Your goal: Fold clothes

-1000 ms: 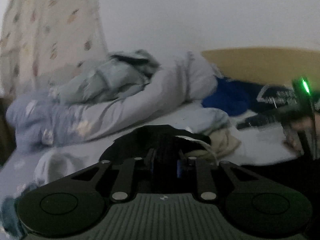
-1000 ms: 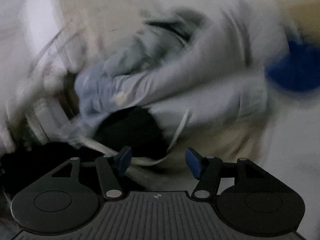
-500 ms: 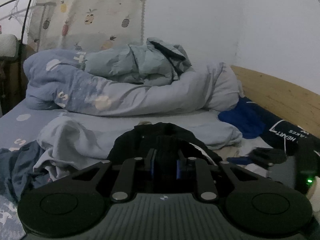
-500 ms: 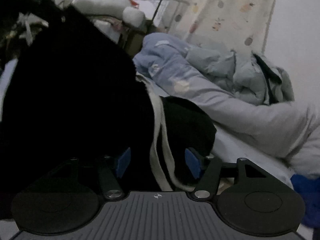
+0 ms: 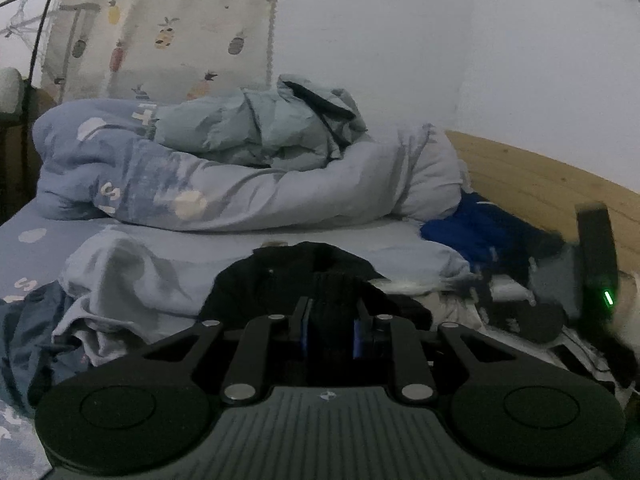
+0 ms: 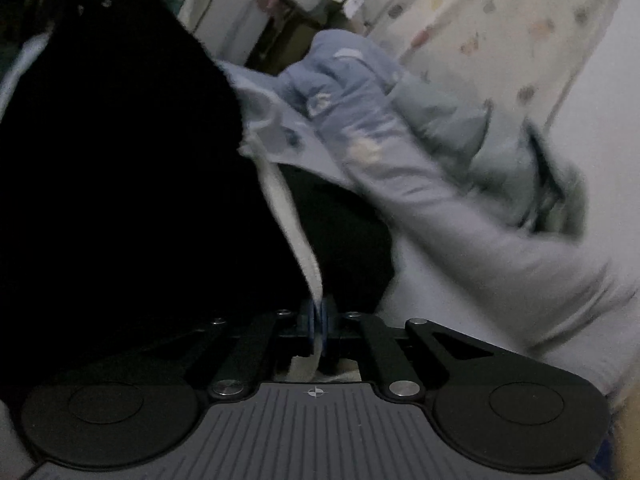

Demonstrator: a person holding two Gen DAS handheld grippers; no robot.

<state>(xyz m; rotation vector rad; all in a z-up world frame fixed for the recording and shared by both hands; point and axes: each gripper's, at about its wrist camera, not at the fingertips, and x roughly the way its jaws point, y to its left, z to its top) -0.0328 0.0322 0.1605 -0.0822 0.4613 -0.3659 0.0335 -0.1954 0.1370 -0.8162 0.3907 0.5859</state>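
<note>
1. The left gripper [image 5: 330, 330] has its jaws clamped on a bunched fold of the black garment [image 5: 304, 276], which fills the narrow gap between the blue pads.
2. The right gripper [image 6: 319, 326] has its jaws pressed together on a white drawstring [image 6: 298, 240]; the cord runs up and to the left from the pads, and a short end hangs below them.
3. In the left wrist view the black garment lies in a low heap on the bed [image 5: 32, 236], just beyond the jaws, near the middle of the mattress.
4. In the right wrist view the same dark cloth fills the left half of the frame, raised and close to the camera.
5. A crumpled pale blue cloth [image 5: 128, 280] lies left of the black garment, and a darker blue-grey piece [image 5: 24, 332] sits at the near left edge.
6. A rolled light blue duvet [image 5: 240, 192] stretches across the far side of the bed, with a grey-green quilt [image 5: 272, 128] piled on top of it.
7. A bright blue garment [image 5: 468, 232] lies to the right, below the wooden headboard [image 5: 536, 180].
8. A pineapple-print curtain [image 5: 168, 28] hangs at the far left, against a white wall.
9. The right gripper shows at the right edge of the left wrist view, with a green light.
</note>
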